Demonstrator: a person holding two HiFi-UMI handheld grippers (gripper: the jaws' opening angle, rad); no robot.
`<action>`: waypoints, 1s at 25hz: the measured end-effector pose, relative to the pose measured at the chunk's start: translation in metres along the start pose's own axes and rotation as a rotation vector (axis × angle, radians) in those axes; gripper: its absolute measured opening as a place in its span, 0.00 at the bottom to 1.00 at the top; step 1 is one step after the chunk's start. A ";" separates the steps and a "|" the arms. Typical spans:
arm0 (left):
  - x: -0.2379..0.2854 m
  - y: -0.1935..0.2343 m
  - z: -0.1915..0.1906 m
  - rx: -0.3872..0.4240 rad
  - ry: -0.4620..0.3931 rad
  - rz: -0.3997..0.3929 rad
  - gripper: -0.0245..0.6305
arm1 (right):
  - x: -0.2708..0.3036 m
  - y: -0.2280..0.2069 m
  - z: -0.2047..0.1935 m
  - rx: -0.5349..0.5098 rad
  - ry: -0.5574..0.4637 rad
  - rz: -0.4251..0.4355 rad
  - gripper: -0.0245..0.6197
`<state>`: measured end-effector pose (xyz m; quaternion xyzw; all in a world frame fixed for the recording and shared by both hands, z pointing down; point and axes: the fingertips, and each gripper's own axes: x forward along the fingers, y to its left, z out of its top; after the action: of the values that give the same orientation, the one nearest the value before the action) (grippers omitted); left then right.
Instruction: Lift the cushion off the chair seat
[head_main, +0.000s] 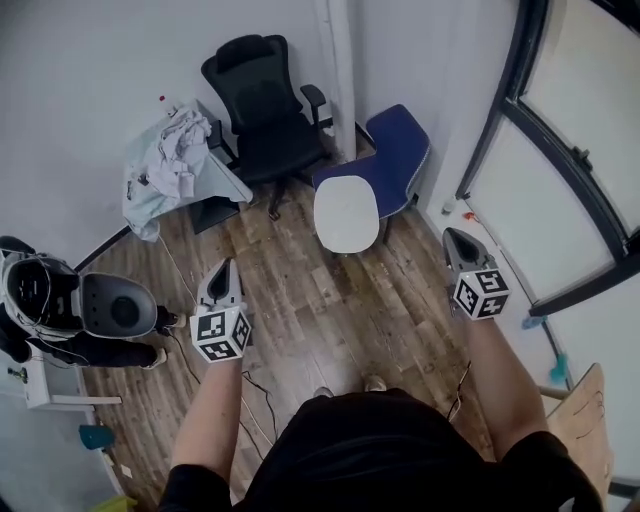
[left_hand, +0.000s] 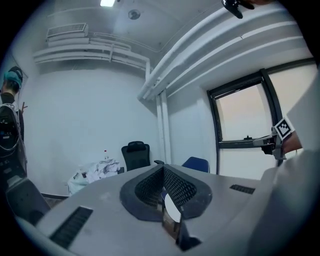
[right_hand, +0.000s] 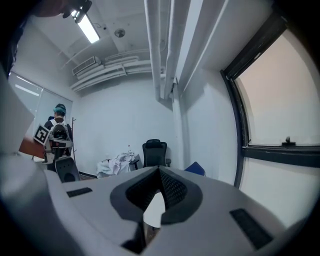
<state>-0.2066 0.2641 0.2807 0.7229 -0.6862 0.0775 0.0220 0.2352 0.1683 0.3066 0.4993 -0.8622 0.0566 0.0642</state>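
Observation:
A white oval cushion (head_main: 346, 213) lies on the seat of a blue chair (head_main: 398, 150) in the corner, ahead of me. Both grippers hover above the wood floor, short of the chair and apart from it. My left gripper (head_main: 225, 266) is left of the cushion, its jaws meeting at the tip with nothing between them. My right gripper (head_main: 452, 236) is right of the cushion, jaws together and empty too. Both gripper views look toward the chair; a sliver of the cushion (left_hand: 172, 209) (right_hand: 154, 210) shows below each gripper's closed jaws.
A black office chair (head_main: 265, 110) stands left of the blue chair, beside a table heaped with cloth (head_main: 170, 155). At far left a person with a backpack (head_main: 40, 300) sits by a grey chair (head_main: 118, 305). A glass door frame (head_main: 570, 180) runs along the right; a wooden panel (head_main: 585, 420) is lower right.

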 end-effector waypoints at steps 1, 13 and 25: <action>0.002 -0.004 0.002 0.005 0.002 0.004 0.04 | 0.000 -0.003 0.005 0.003 -0.013 0.001 0.06; 0.003 -0.051 0.015 0.055 0.006 0.035 0.04 | 0.016 -0.031 -0.008 0.046 0.009 0.072 0.06; 0.052 -0.036 -0.014 0.041 0.035 -0.005 0.04 | 0.053 -0.021 -0.020 0.064 0.040 0.086 0.06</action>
<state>-0.1690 0.2164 0.3045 0.7234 -0.6823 0.1040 0.0193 0.2283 0.1163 0.3361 0.4623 -0.8792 0.0970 0.0627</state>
